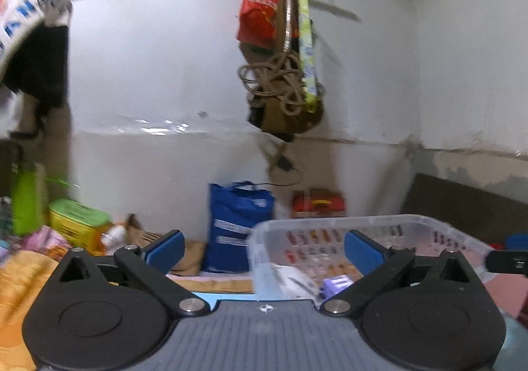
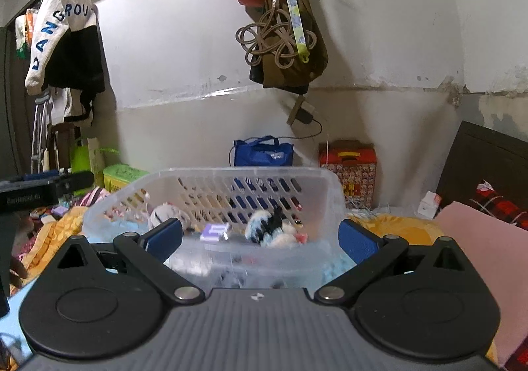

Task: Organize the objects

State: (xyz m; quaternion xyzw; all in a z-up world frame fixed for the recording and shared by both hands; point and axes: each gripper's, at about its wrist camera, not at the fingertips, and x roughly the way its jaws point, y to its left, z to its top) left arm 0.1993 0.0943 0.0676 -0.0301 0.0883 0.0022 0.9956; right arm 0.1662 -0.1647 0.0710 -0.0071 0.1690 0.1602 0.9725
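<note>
Cluttered bed, basket [image 2: 330, 183], both grippers level, agape

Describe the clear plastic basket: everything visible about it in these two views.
The basket is translucent, whitish plastic with rounded corners, a smooth rim and walls pierced by rows of slanted slots. It sits upright on the bedding, in front of a blue bag. Inside lie a small purple box, a black-and-white plush toy and a pale round toy. The right gripper is open in front of its near wall; neither gripper visibly touches it.
</note>
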